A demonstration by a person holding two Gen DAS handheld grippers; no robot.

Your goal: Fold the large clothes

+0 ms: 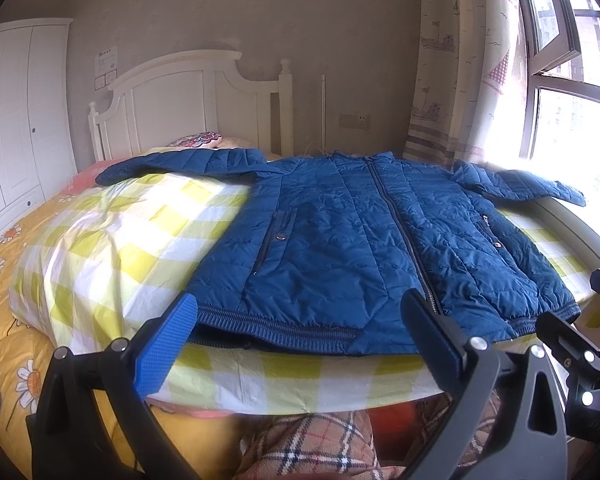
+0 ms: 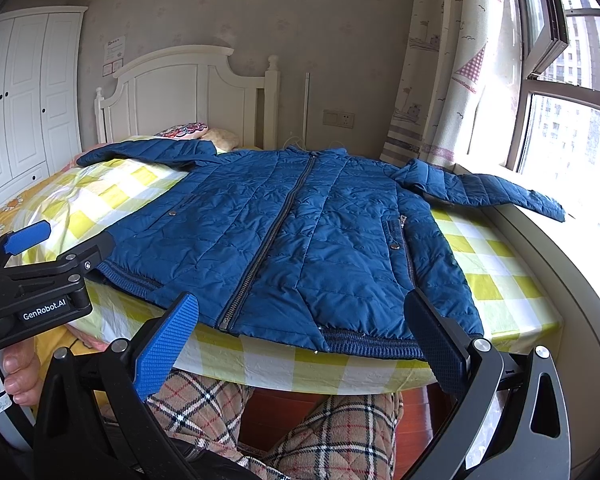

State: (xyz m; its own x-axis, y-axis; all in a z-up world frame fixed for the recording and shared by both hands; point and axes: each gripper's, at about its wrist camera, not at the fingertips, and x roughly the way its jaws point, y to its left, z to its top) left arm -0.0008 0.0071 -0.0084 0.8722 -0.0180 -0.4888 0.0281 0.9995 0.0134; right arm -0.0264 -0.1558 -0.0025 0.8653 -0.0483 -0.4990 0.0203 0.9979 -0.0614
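"Since the blue jacket (image 2: 284, 240) lay flat and zipped on the checked sheet (image 2: 488, 264), with its hem at the near edge of the bed (image 1: 16, 248), what did the observer think could spoil the fold?"

"He judged the sleeves the main worry. The far sleeve (image 2: 496, 196) stretched out over the window ledge (image 2: 580, 248), beyond the mattress, so a pull on the body alone might have dragged it off crooked or let it hang. The other sleeve (image 1: 168, 166) ran toward the headboard (image 1: 180, 100) near a patterned pillow (image 1: 198, 140) and could have snagged there."

"And the tools?"

"Both were wide open and held nothing. The left hand-held gripper (image 1: 300, 340) hovered just before the ribbed hem (image 1: 276, 320), its fingers on either side of the hem's left half; the right hand-held gripper (image 2: 304, 344) stood the same way before the hem's right half. Neither touched the cloth, as far as he could tell."

"So a poor grip was the risk?"

"He thought so. The quilted shell looked slippery and puffy; a shallow pinch might have caught only the top layer, so the front would lift from the back and bunch. A tug might also have drawn the loose sheet along with it."
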